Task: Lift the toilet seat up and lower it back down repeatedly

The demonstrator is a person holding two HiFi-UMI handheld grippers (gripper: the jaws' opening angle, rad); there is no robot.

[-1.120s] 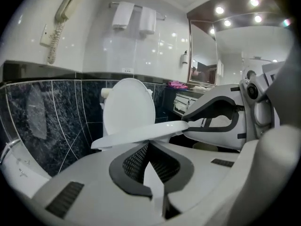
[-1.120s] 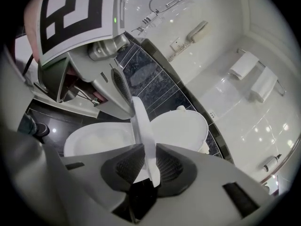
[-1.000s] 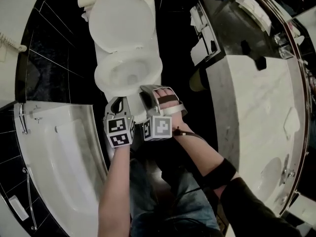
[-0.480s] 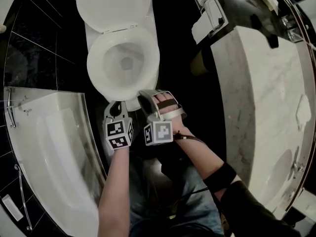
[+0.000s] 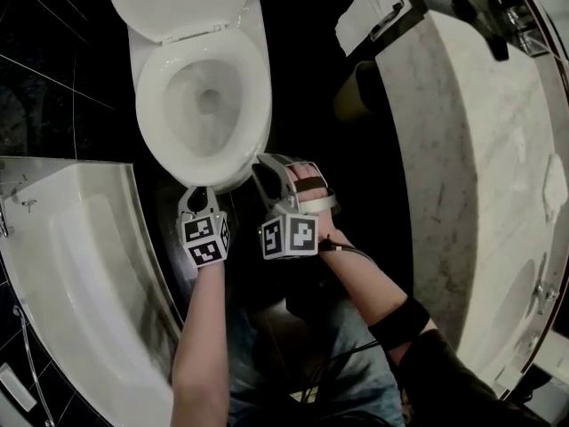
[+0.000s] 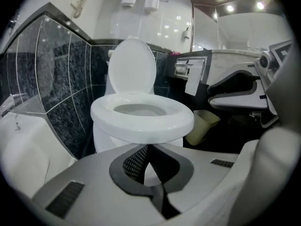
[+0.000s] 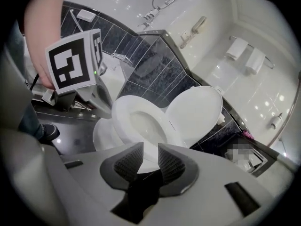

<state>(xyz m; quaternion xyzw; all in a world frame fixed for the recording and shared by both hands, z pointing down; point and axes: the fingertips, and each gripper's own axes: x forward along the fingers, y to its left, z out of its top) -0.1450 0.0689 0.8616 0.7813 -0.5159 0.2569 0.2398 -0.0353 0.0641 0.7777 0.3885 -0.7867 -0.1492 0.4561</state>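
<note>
The white toilet seat (image 5: 149, 105) lies flat on the bowl and the lid (image 5: 178, 3) stands up behind it. My left gripper (image 5: 197, 196) is at the seat's front edge. In the left gripper view its fingertips meet just under the seat (image 6: 141, 121) with nothing between them; this gripper (image 6: 148, 147) is shut. My right gripper (image 5: 265, 163) is at the front right of the rim. It (image 7: 150, 161) is open and its jaws have just been closing a little. The seat's (image 7: 123, 121) white edge shows in the gap, and the pads are not pressing on it.
A white bathtub (image 5: 80, 265) fills the left side. On the right a marble vanity counter (image 5: 462, 167) runs alongside. A pale waste bin (image 5: 356, 92) stands on the dark floor between toilet and vanity. A paper holder (image 5: 369, 16) hangs at the vanity's far end.
Both grippers have sunk at the toilet's front. The seat ring, foreshortened a second ago, now lies flat and wide on the bowl. The toilet sits higher and further left in the picture.
</note>
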